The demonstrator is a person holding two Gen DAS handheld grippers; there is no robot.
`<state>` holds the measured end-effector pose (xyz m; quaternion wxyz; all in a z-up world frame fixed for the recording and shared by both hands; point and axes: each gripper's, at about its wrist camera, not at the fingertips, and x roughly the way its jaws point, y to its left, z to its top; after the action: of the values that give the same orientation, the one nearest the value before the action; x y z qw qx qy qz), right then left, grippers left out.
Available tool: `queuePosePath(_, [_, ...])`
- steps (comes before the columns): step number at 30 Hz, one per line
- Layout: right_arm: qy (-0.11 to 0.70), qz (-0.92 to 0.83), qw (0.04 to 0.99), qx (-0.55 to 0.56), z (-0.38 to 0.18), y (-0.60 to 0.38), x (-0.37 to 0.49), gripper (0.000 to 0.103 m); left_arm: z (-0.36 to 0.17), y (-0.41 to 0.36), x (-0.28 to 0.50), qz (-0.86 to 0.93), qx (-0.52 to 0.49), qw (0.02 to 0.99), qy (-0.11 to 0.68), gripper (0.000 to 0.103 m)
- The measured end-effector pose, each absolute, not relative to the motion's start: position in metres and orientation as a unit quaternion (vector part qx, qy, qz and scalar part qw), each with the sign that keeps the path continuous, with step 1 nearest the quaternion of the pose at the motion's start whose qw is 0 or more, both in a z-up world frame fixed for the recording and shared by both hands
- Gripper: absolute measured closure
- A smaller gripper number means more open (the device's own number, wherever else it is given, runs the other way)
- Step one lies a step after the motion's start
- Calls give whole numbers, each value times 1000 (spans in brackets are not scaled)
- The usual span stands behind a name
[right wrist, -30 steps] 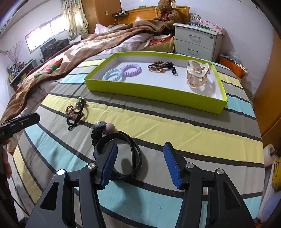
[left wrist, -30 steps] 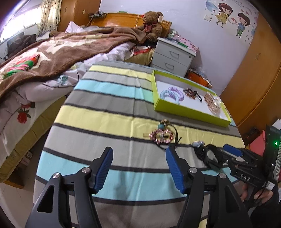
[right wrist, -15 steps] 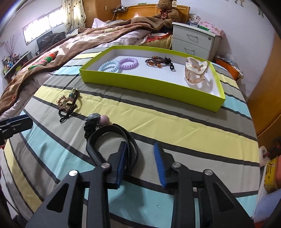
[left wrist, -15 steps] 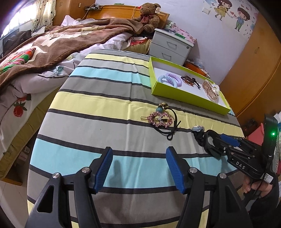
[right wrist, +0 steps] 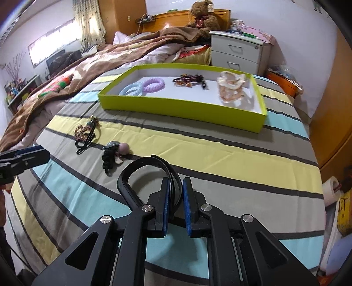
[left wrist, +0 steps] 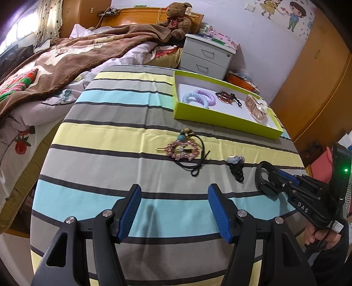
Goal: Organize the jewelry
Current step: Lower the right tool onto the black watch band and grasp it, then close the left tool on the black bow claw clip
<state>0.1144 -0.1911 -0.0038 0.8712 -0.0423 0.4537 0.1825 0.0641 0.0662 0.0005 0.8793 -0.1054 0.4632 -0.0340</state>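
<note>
My right gripper [right wrist: 175,187] is shut on one side of a black headband [right wrist: 132,169], whose loop sticks out to the left of the fingers over the striped cloth. In the left wrist view that gripper [left wrist: 267,187] and the headband [left wrist: 259,173] are at the right. My left gripper [left wrist: 175,198] hangs open over the cloth with nothing between its fingers. Beyond it lie a pink rhinestone clip [left wrist: 182,150] with a black hair tie [left wrist: 202,158], and a small charm hair tie [left wrist: 235,162]. The lime-green tray [left wrist: 220,116] holds spiral hair ties [left wrist: 198,98], a beaded bracelet [left wrist: 226,96] and a clear claw clip [left wrist: 256,106].
The striped cloth covers a table beside a bed with a brown blanket [left wrist: 77,57]. A grey bedside cabinet [left wrist: 206,57] and a teddy bear [left wrist: 178,19] stand behind the tray. A wooden wardrobe [left wrist: 319,88] is at the right. A person's hand [left wrist: 319,235] grips the right tool.
The right gripper's jaws went from wide open around the headband's side to shut on it. The left gripper drew back from the rhinestone clip, still open.
</note>
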Motion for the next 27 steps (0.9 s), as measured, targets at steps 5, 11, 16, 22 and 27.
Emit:
queuePosePath(5, [444,171,879,-18,4,-212,108,91,5,45,73,-50,-92,882,460,38])
queuePosePath(11, [437,161,885,-3,9,-231,101,91,3,18,90,-74,-86,880,461,38])
queuePosePath(16, [430,155,889,4,13,-242,97,91,2,-5,101,-90,-69,880,461,38])
queuePosePath(22, [425,153,892,10,14,-249,92,91,-6,-22,114,-88,-55,875,473,38])
queuePosePath(27, [426,154,892,13,12,-250,93,91,-15,-32,120,-79,-35,872,482,38])
